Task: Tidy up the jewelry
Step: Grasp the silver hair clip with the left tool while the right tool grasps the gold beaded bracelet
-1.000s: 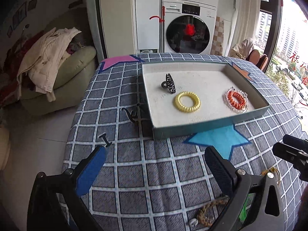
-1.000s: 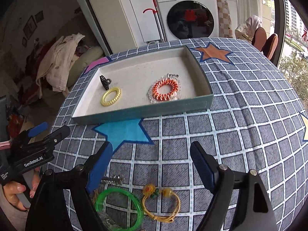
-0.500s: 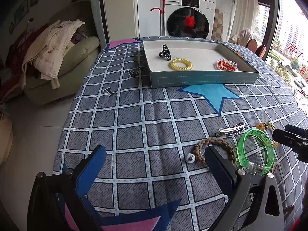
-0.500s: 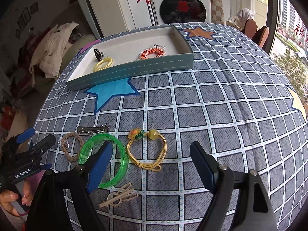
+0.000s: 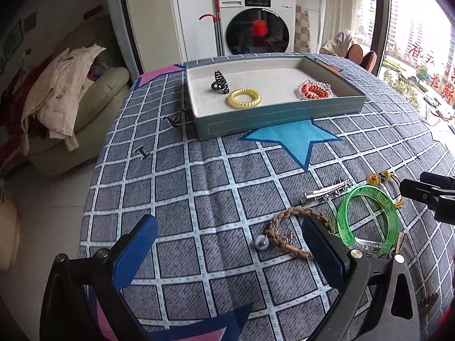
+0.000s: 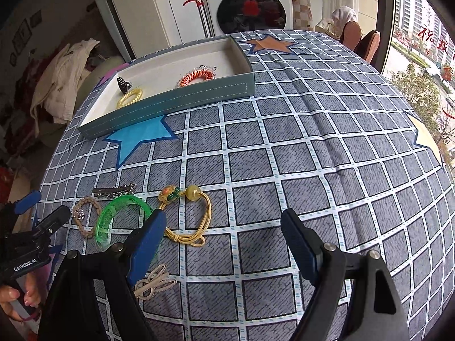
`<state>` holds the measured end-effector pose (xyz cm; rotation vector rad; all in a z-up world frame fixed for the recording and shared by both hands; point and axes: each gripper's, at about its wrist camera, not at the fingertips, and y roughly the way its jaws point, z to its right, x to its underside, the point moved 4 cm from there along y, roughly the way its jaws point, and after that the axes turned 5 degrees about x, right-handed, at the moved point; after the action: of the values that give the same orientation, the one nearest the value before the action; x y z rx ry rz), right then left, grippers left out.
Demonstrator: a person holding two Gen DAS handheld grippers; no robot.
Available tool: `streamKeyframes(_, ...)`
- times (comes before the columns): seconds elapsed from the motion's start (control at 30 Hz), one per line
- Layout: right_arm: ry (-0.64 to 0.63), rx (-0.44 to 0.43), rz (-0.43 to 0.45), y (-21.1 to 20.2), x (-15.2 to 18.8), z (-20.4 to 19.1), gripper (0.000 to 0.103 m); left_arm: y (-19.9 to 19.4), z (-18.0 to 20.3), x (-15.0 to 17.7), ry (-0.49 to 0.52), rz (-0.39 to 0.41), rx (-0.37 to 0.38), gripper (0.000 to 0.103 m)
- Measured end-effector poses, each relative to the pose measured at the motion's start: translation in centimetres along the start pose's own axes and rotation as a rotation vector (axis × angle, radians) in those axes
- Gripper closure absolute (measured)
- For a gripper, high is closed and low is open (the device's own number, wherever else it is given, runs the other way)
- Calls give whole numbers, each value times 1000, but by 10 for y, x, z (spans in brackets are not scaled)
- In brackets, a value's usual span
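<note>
Three pieces already lie in the tray (image 5: 278,113), apparently sorted, while a green bangle (image 6: 119,216), yellow cord (image 6: 196,221), braid (image 5: 295,227) and clip (image 5: 324,193) wait loose on the cloth (image 6: 312,153). Both the left gripper (image 5: 227,244) and right gripper (image 6: 224,236) hover spread wide and empty. The bangle lies just beside each one's inner finger.

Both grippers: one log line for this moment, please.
left gripper: open, empty | right gripper: open, empty | tray: three pieces | green bangle, braided bracelet: on cloth
</note>
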<state>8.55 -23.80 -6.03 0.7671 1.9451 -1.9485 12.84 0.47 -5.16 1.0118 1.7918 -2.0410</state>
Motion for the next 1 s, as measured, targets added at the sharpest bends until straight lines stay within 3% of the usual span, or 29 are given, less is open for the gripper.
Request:
streamKeyframes(0.4,-80,20,-23,14,-2,-7,33,26,39,-21,262,-46,100,0)
streamKeyframes(0.73,-180,64,-12,19,-5,-16,39,43,55,-27,312,-89,134,0)
streamKeyframes(1.0,-230,43,-8,22,-10,-24,46,41,71,-27,360,-117,199,27)
